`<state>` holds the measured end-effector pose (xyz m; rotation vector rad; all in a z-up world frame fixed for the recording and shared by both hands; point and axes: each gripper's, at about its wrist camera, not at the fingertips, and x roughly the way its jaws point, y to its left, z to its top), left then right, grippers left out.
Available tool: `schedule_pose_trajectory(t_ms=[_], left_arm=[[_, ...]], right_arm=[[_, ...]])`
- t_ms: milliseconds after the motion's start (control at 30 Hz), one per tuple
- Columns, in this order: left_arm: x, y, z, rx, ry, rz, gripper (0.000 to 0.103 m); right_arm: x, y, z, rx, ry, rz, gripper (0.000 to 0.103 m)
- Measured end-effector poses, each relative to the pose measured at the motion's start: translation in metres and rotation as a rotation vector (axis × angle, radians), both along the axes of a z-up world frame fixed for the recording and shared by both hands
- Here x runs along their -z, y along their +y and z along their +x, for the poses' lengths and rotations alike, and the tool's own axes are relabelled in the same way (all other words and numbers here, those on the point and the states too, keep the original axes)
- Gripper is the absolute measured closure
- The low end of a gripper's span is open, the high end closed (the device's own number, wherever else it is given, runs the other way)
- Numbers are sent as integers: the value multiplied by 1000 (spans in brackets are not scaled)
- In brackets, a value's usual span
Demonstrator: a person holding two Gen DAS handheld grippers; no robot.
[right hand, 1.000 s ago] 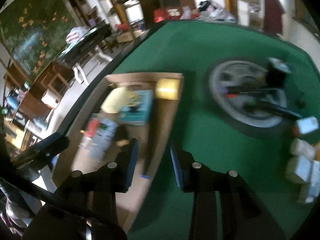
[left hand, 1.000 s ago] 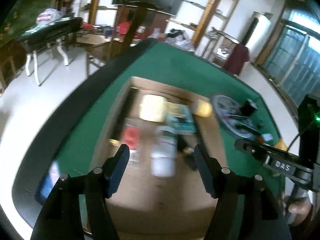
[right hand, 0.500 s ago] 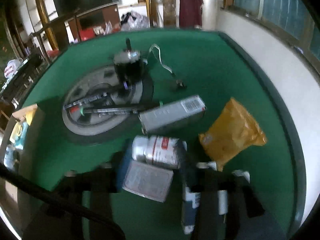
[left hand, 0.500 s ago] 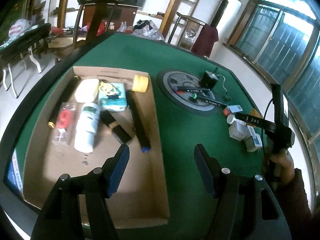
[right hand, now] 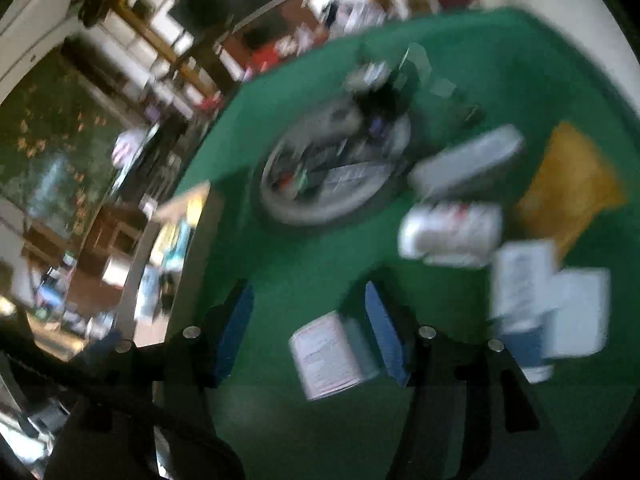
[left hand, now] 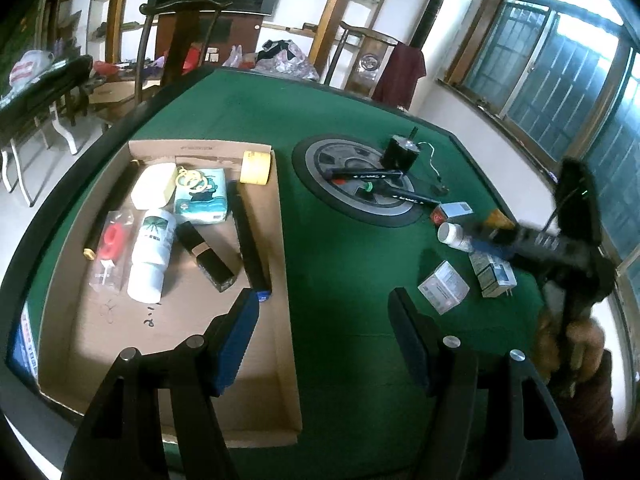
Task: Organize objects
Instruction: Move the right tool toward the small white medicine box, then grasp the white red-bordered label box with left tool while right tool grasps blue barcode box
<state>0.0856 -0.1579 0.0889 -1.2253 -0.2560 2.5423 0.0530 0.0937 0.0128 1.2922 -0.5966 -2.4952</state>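
Left tool [left hand: 324, 308] hangs wide and empty at lower centre of its view, cardboard tray [left hand: 286, 320] at lower left, small white box [left hand: 443, 287] just right of its fingers. Right tool [right hand: 308, 308], also spread and empty, has that box [right hand: 332, 354] between its fingers, off toward the right one, so the right hand looks nearer

Your left gripper [left hand: 324, 312] has black arms, blue finger pads [left hand: 236, 340] and silver screws; your sleeve [left hand: 592, 420] is brown.
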Motion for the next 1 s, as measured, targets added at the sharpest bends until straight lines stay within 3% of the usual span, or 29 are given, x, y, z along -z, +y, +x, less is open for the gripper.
schedule_pose_trajectory(t_ms=[100, 200, 467, 533, 633, 733, 867, 1000], left_arm=[[1, 1, 2, 7, 4, 22, 42], [10, 7, -1, 22, -17, 21, 42], [16, 20, 0, 62, -43, 27, 42], [19, 21, 1, 67, -54, 30, 42], [24, 30, -1, 87, -74, 40, 42], [29, 49, -2, 141, -73, 32, 42], [37, 80, -1, 231, -62, -6, 42], [43, 111, 4, 327, 12, -111, 42]], right_arm=[[-18, 23, -1, 90, 32, 78, 45], [-19, 30, -1, 90, 19, 102, 45], [35, -19, -13, -61, -122, 64, 46], [50, -30, -10, -92, -167, 17, 45], [55, -43, -1, -181, -197, -154, 45], [31, -34, 10, -169, -120, -180, 45], [-2, 8, 27, -35, 1, -40, 45], [-7, 56, 43, 79, 11, 16, 45]])
